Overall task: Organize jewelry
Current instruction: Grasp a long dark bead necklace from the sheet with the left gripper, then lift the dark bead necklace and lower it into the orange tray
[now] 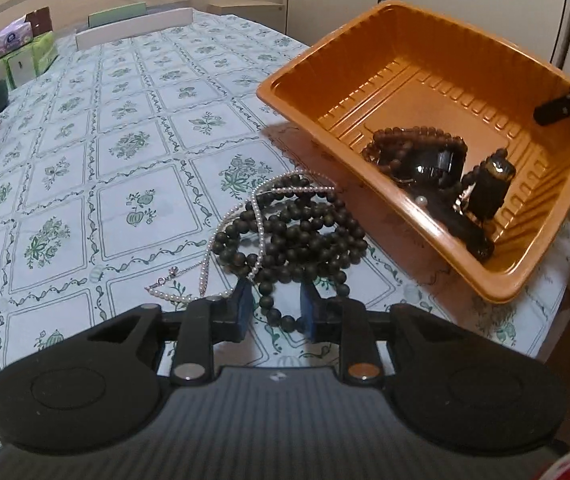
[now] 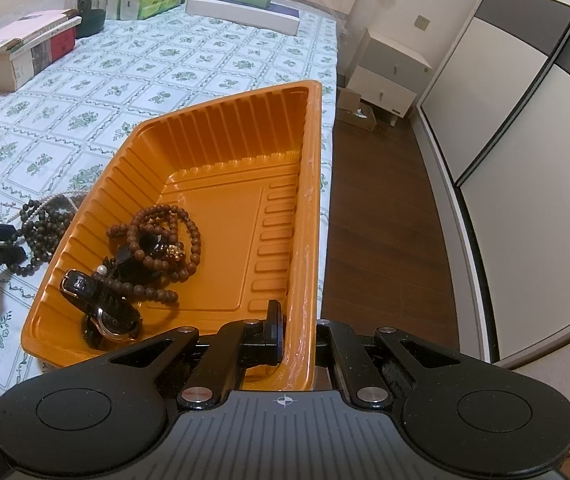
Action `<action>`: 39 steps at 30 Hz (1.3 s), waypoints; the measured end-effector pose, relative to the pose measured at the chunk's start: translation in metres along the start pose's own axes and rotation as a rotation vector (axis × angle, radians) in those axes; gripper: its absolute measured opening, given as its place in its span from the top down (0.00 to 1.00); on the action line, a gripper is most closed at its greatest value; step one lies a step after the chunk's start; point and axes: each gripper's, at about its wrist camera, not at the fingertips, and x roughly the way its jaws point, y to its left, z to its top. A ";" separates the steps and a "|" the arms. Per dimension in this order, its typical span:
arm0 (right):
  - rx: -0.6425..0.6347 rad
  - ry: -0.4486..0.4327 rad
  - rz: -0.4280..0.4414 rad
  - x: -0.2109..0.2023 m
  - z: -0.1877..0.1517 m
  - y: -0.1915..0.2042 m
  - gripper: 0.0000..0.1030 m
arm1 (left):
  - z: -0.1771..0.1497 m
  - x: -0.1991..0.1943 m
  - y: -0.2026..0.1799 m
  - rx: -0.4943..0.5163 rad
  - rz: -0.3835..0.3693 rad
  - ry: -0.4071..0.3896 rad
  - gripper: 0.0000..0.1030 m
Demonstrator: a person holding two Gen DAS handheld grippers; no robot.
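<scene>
A heap of dark bead strands [image 1: 297, 236] tangled with a thin pearl necklace [image 1: 213, 240] lies on the flowered tablecloth. My left gripper [image 1: 276, 312] stands over its near end with the jaws a little apart. One dark strand runs between them and the blue pads [image 1: 245, 308] do not press it. An orange plastic tray [image 2: 213, 152] is tilted, one edge off the cloth. My right gripper [image 2: 297, 326] is shut on the tray's near rim. Inside lie a brown bead bracelet [image 2: 165, 240], black pieces [image 2: 97, 300] and a loose pearl [image 2: 102, 269].
Book boxes [image 2: 21, 56], tissue packs [image 2: 145, 0], a dark jar [image 2: 87, 8] and flat boxes [image 2: 241, 12] line the table's far side. The table edge [image 2: 331, 160] drops to a wooden floor with a white nightstand [image 2: 389, 76] and wardrobe doors [image 2: 525, 80].
</scene>
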 end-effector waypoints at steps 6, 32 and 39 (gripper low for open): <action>0.003 0.003 0.002 0.000 -0.002 0.000 0.97 | -0.002 -0.016 0.007 0.051 0.035 -0.008 0.94; -0.002 0.002 -0.003 -0.002 0.000 0.000 0.96 | 0.116 -0.150 0.069 0.295 0.212 -0.298 0.94; -0.002 0.001 -0.003 -0.002 0.000 0.000 0.96 | 0.155 -0.183 0.071 0.345 0.232 -0.393 0.94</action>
